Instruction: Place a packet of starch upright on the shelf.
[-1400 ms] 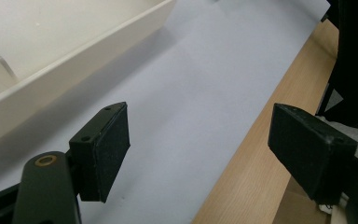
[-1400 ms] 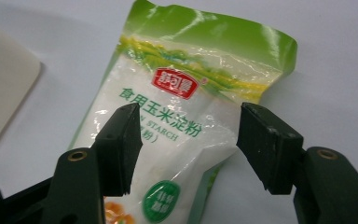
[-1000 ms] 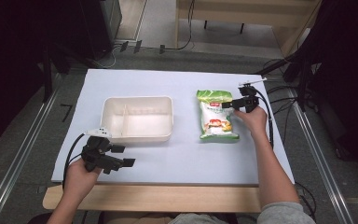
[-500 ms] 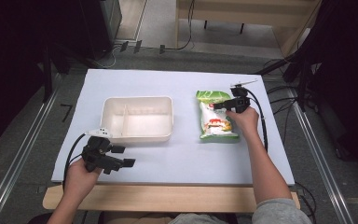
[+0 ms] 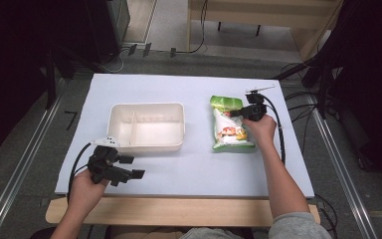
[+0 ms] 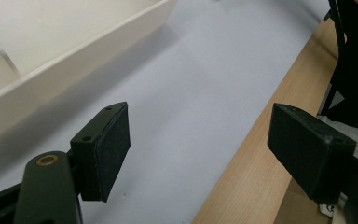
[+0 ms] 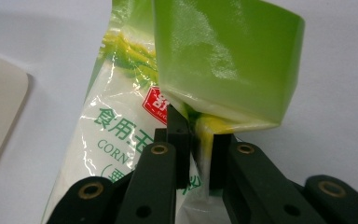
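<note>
Green bag [image 7: 223, 60] pinched in right gripper [image 7: 199, 154]; left gripper [image 6: 198, 149] jaws wide

White sheet [image 5: 189, 164] covers wooden bench [image 5: 179, 211]; cables [image 5: 298, 107] on floor right of right fingers; dark cabinet [image 5: 104, 25] far beyond.

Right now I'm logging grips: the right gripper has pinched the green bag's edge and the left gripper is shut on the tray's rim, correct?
Not quite. The left gripper is open and empty, beside the tray, as the left gripper view shows. The right gripper has indeed pinched the green bag.
</note>
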{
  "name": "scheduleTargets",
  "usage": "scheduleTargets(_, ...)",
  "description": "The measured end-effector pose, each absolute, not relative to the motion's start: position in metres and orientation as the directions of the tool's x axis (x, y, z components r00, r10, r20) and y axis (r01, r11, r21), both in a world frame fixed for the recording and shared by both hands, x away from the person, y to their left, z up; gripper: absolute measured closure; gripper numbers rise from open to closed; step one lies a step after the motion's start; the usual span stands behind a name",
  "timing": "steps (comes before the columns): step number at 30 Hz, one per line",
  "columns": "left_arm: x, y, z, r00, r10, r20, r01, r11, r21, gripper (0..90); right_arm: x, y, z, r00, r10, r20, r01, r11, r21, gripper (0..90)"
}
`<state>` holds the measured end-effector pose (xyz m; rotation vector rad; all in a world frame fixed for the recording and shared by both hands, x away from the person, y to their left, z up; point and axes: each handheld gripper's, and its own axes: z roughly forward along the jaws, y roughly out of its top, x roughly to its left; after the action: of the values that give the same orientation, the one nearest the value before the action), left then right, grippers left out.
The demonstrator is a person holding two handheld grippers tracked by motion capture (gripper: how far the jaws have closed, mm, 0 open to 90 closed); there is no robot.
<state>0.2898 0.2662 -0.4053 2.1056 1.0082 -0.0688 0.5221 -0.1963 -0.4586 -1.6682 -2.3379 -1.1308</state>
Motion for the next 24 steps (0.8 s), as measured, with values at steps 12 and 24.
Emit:
scheduleTargets(12, 0.289, 0.268, -0.403, 0.687, 0.633, -0.356, 0.675, -0.375, 0.636, 22.3, 0.498, -0.198, -0.414, -0.48, 0.778, 0.405, 0.774, 0.158, 0.613, 87.9)
scheduleTargets(24, 0.289, 0.268, -0.401, 0.688, 0.63, -0.36, 0.673, -0.369, 0.641, 22.4, 0.468, -0.184, -0.378, -0.549, 0.733, 0.402, 0.728, 0.183, 0.66, 88.5)
